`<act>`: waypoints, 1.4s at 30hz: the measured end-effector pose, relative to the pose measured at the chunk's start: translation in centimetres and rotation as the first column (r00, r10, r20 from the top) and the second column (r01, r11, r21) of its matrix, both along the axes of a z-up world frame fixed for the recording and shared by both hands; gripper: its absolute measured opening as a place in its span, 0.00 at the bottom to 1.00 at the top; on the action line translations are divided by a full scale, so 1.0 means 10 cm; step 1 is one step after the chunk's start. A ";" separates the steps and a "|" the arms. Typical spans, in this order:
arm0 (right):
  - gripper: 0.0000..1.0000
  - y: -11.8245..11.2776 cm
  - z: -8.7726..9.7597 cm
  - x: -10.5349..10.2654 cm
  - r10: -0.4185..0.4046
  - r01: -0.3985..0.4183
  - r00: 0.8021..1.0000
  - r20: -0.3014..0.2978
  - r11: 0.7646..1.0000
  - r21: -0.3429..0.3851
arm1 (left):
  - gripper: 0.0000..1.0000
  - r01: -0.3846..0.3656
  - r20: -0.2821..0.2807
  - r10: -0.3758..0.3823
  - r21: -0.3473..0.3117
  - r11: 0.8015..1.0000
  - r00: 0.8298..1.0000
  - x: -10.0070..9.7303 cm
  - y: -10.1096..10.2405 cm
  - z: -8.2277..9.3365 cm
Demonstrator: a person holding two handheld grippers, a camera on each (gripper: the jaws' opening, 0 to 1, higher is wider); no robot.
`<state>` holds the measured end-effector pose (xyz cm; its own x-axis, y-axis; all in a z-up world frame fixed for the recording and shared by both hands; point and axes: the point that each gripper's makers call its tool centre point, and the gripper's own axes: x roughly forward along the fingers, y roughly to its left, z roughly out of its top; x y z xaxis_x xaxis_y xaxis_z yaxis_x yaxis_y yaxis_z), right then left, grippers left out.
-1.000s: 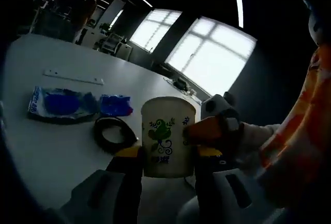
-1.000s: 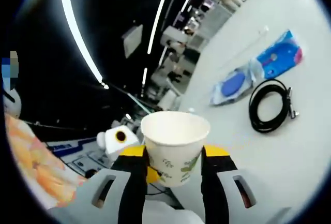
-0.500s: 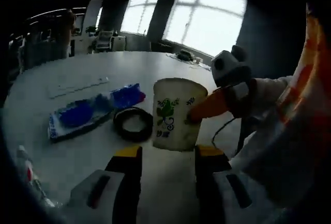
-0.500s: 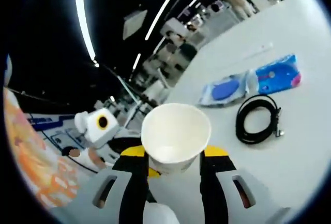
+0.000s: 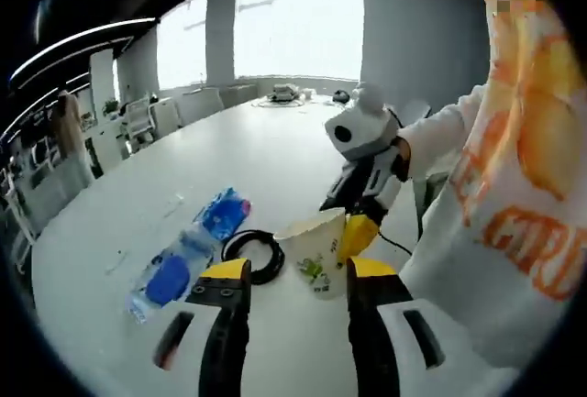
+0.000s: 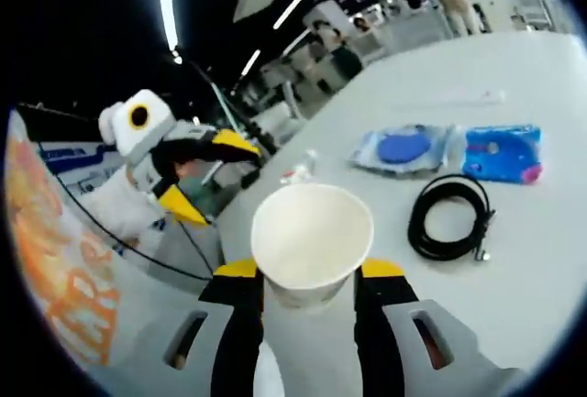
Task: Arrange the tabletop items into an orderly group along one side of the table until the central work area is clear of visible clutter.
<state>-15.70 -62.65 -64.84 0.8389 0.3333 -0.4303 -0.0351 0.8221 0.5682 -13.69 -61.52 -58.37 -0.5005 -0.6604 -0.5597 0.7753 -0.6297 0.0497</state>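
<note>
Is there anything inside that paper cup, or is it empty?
Empty. The right gripper view looks into the paper cup held between that gripper's jaws and shows only bare white inside.

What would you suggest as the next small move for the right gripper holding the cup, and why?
Probably carry the cup toward the cable and blue packets and set it upright beside them. The right gripper holds it off the table, and those items already lie together, so grouping there seems tidiest.

Blown-out window (image 5: 298, 16) glare, dim ceiling with bright strip lights (image 6: 167, 3), fisheye-bent edges.
</note>
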 end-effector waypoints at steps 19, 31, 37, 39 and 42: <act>0.36 0.13 0.00 0.01 0.197 -0.200 0.980 -0.036 0.970 -0.139 | 0.03 0.327 0.212 -0.347 0.124 0.937 0.914 -0.24 0.00 -0.21; 0.32 0.09 -0.10 -0.03 0.251 -0.263 0.965 -0.076 0.929 -0.261 | 0.00 0.360 0.220 -0.391 0.167 0.918 0.894 -0.34 0.11 -0.30; 0.42 0.02 -0.11 -0.02 0.174 -0.184 0.983 -0.062 0.956 -0.227 | 0.00 0.306 0.245 -0.339 0.164 0.938 0.908 -0.15 0.12 -0.32; 0.44 0.00 -0.14 -0.06 0.155 -0.166 0.986 -0.066 0.961 -0.222 | 0.00 0.274 0.253 -0.311 0.169 0.947 0.916 -0.01 0.13 -0.32; 0.44 -0.02 -0.19 -0.14 0.116 -0.128 0.991 -0.070 0.972 -0.199 | 0.00 0.227 0.287 -0.264 0.155 0.962 0.921 0.23 0.11 -0.31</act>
<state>-17.10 -62.84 -66.73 0.7693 0.3325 -0.5455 -0.1146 0.9119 0.3942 -11.36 -60.39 -61.51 -0.4332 -0.4598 -0.7752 0.5552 -0.8137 0.1724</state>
